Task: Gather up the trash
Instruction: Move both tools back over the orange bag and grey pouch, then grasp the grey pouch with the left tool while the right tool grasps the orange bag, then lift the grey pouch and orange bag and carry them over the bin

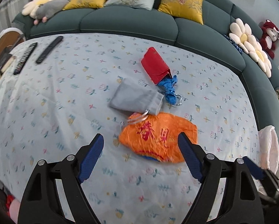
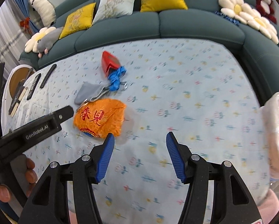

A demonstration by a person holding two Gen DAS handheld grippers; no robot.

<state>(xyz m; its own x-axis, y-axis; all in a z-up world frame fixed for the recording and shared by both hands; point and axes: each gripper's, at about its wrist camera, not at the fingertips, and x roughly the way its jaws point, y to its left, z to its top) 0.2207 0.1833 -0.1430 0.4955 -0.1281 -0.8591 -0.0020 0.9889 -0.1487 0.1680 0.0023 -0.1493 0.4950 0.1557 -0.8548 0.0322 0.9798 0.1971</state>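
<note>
"GenRobot.AI" on left claw [image 2: 69, 112]

Orange wrapper [image 1: 158, 136] (red lettering), floral tablecloth [image 1: 64, 112]

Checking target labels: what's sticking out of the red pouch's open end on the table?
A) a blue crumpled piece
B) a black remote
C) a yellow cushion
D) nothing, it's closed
A: in the left wrist view a crumpled blue piece spills from the open mouth of the red pouch, beside the grey pouch and behind the orange wrapper.
</note>
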